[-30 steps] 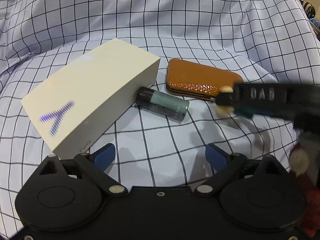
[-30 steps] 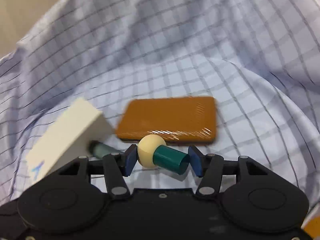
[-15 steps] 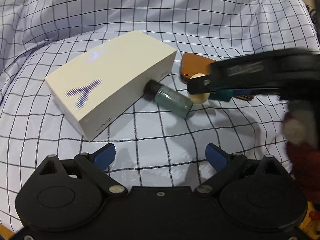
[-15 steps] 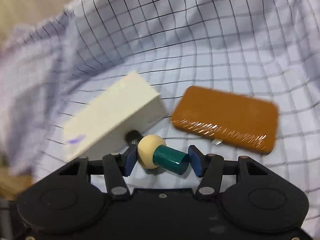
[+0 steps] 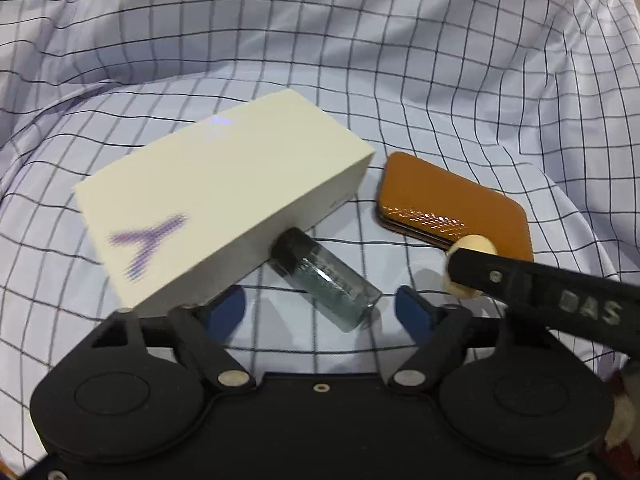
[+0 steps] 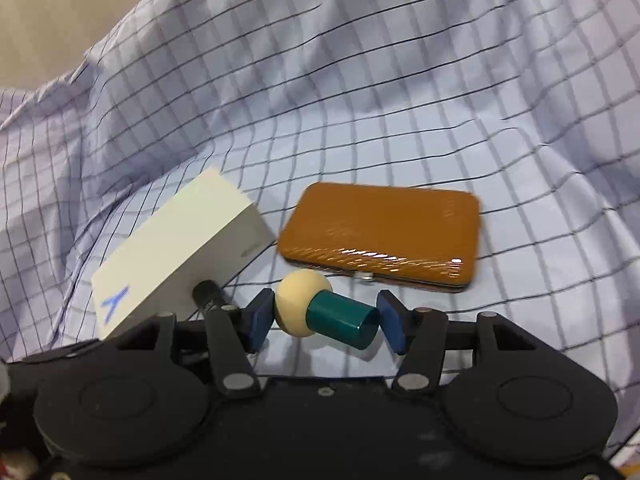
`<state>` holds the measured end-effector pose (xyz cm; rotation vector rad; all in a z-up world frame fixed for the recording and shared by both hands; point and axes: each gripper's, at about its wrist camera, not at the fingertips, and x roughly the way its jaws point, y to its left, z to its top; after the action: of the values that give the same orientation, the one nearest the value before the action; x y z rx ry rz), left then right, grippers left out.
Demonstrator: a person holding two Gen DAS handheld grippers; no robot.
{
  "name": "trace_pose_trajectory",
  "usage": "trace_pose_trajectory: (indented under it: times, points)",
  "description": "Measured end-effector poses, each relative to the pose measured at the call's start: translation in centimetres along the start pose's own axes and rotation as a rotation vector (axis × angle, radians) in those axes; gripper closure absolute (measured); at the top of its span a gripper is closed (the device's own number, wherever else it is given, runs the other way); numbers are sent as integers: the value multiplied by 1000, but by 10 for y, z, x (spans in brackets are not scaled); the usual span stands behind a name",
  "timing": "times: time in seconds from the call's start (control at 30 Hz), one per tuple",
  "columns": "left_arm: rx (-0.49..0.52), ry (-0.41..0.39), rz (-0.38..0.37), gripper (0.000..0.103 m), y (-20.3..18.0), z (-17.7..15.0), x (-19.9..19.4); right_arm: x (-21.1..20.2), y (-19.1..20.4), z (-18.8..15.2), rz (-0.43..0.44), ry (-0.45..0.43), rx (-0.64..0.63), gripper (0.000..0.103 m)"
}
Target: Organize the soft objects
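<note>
A glass vial (image 5: 324, 280) with a black cap lies on the checked cloth (image 5: 360, 60), cap end against a white box (image 5: 224, 196). My left gripper (image 5: 320, 310) hangs over the vial's near end. Its jaws are closing, the vial lies between them, and the pads are not touching it. A brown leather case (image 5: 452, 208) lies right of the box. My right gripper (image 6: 325, 318) is shut on a green bottle (image 6: 340, 318) with a cream ball cap (image 6: 298, 304), held crosswise just in front of the case (image 6: 384, 232). The white box (image 6: 180, 248) is at its left.
The checked cloth rises in folds on all sides around the objects, forming a shallow hollow. The right gripper's black finger (image 5: 540, 292) crosses the lower right of the left wrist view. A person's red and white sleeve (image 5: 624, 412) shows at that view's right edge.
My left gripper's jaws have narrowed and it has come closer over the vial. The right gripper, still holding the green bottle, has dropped lower and to the right in the left wrist view.
</note>
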<state>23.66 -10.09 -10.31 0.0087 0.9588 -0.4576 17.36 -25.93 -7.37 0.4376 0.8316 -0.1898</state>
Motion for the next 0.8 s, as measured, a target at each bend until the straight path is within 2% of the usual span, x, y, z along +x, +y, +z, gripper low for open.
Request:
trace_pose_trajectory:
  times: [0.2, 0.33, 0.37, 0.47, 0.5, 0.6, 0.7, 0.8]
  points:
    - [-54, 2, -18, 28, -8, 10, 4, -23, -23, -3, -68, -86, 33, 47]
    - [-96, 19, 21, 30, -5, 11, 9, -31, -32, -4, -71, -103, 35, 47]
    - [-101, 28, 39, 34, -4, 11, 11, -32, -33, -5, -71, -108, 36, 47]
    - [-109, 52, 50, 54, -2, 10, 16, -33, -35, -5, -64, -111, 47, 47]
    - [-103, 49, 54, 56, -3, 9, 16, -34, -36, -6, -61, -111, 51, 47]
    - [-50, 45, 12, 71, -9, 8, 14, -35, -39, -8, -60, -111, 65, 47]
    - [51, 68, -41, 73, -21, 4, 11, -38, -44, -10, -61, -113, 75, 47]
    - [246, 85, -71, 73, -39, -4, 5, -39, -46, -10, -63, -114, 84, 47]
